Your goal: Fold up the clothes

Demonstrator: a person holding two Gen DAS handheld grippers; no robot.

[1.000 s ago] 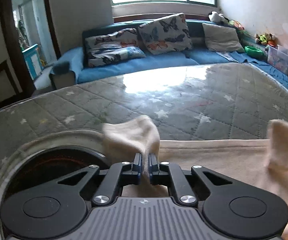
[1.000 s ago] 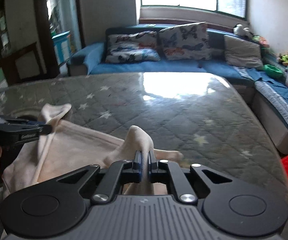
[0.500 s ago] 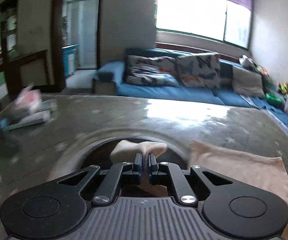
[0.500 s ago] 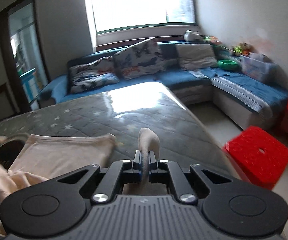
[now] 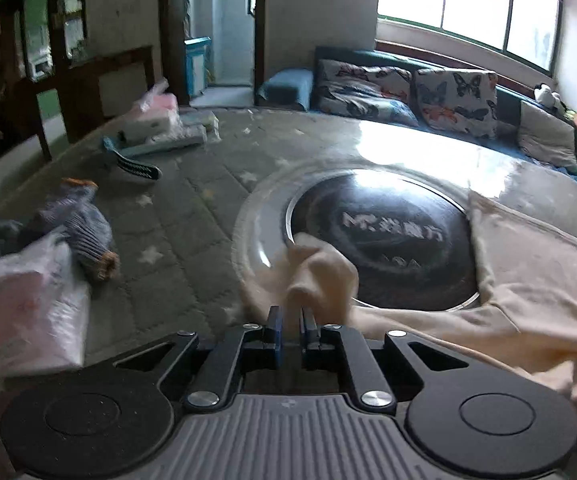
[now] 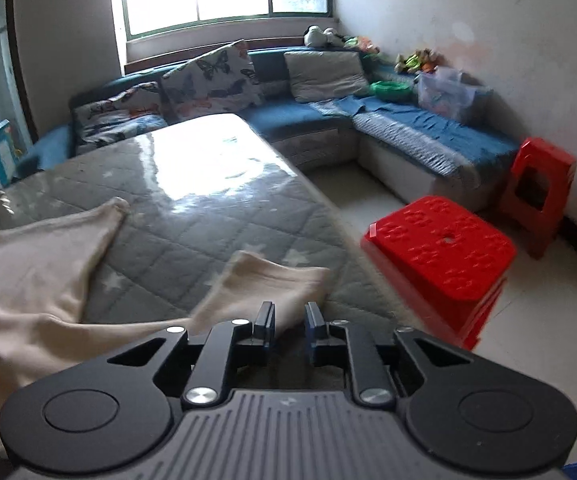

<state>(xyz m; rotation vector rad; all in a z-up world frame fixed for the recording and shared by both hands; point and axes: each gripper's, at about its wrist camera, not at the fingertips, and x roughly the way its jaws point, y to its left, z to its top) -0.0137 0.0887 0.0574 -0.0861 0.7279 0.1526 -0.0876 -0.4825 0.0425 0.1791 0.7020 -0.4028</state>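
Daylight from a wide window falls on a living room with a blue corner sofa (image 6: 312,118) carrying butterfly-print cushions (image 5: 454,102). Work surface is a counter (image 6: 216,208) covered in grey quilted, star-patterned fabric under a glossy sheet, with a round dark inset (image 5: 376,236) seen in the left wrist view.

Task item: a cream garment (image 5: 536,292) lies spread on the counter, partly over the right edge of the inset. In the right wrist view the same garment (image 6: 28,280) lies at left, with one end running towards the counter's near right edge.

Left hand-held gripper (image 5: 291,322): jaws opening, a narrow gap visible; a bunched cream fold rises just ahead of the tips, and whether the pads press on it cannot be told.

Right hand-held gripper (image 6: 289,322): jaws opening, clearly parted; the cloth end lies flat just beyond and beneath the tips, not pinched.

Other items: a white plastic bag (image 5: 28,304), a rolled striped cloth (image 5: 84,232) and packets (image 5: 160,124) on the counter's left part; two red stools (image 6: 444,256) on the floor.
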